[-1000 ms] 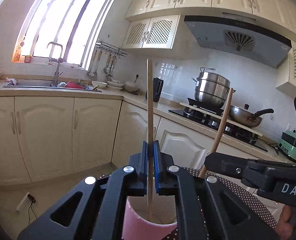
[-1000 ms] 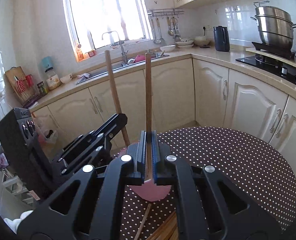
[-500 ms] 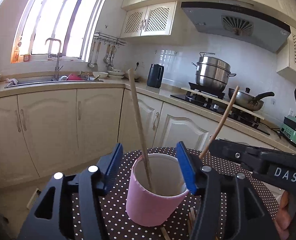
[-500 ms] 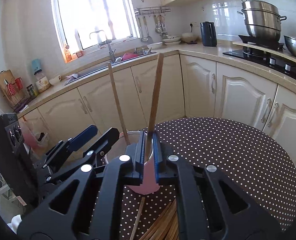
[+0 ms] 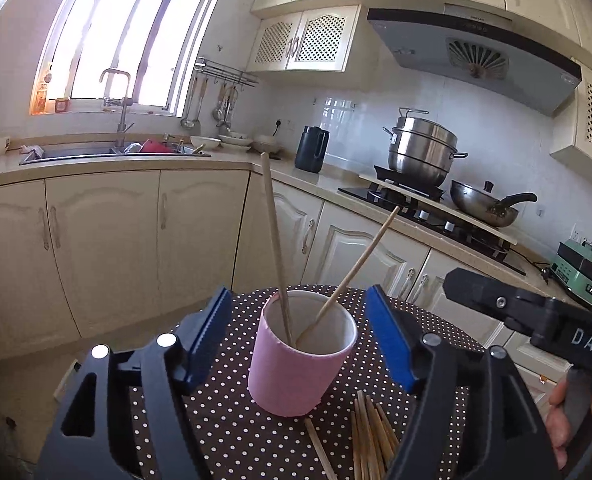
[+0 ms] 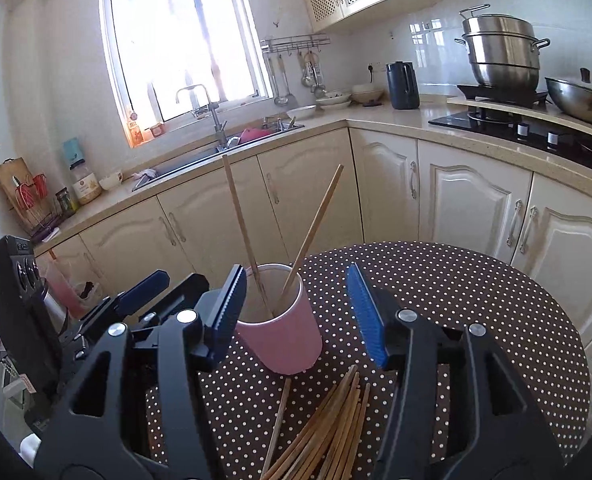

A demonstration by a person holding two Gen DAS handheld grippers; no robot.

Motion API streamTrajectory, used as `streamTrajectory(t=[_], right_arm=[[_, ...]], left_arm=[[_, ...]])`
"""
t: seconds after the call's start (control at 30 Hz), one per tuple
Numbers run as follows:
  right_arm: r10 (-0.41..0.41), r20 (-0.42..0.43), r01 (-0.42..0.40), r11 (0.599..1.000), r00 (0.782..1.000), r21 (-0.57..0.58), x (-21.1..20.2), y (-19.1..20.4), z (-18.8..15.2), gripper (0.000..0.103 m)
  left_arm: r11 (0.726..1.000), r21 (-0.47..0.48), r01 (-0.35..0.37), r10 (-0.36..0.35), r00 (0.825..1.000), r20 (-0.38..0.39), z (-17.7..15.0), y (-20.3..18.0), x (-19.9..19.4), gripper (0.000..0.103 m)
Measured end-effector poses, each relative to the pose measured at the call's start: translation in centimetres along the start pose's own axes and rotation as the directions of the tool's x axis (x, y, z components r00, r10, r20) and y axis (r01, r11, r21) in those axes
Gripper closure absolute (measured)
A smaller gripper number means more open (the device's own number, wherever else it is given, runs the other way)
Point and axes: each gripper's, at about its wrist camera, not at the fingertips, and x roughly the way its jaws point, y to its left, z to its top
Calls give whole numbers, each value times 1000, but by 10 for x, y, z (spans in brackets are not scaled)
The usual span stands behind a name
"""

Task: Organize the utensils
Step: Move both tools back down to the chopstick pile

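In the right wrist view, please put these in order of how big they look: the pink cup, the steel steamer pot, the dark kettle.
1. pink cup, largest, though it stands nearest the camera.
2. steel steamer pot, a little smaller in the picture, though it sits far off on the stove, so its true size may be greater.
3. dark kettle, clearly smallest.

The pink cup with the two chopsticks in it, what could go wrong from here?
The two chopsticks lean far above the pink cup's rim, so a passing finger could catch one and tip the cup. Both the left gripper and right gripper flank it closely. The loose chopstick pile sits at its base, so reaching in may nudge the cup.
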Motion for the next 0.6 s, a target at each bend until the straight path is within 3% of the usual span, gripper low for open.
streamTrajectory(t=[0.17, 0.37, 0.47, 0.6], right_arm=[[-9, -11, 9, 1000, 1000, 5, -19, -2, -11, 50], [-42, -52, 43, 999, 998, 13, -37, -12, -28, 50], [-62, -90, 63, 998, 994, 11, -43, -17, -39, 50], [-78, -143, 80, 997, 987, 8, -49, -25, -55, 50]], left_arm=[[1000, 9, -10, 10, 999, -35, -4, -4, -18, 35], [999, 40, -16, 22, 988, -151, -15, -10, -26, 35], [998, 61, 4, 11, 971, -239, -27, -14, -22, 35], [993, 120, -1, 47, 926, -375, -46, -25, -10, 35]])
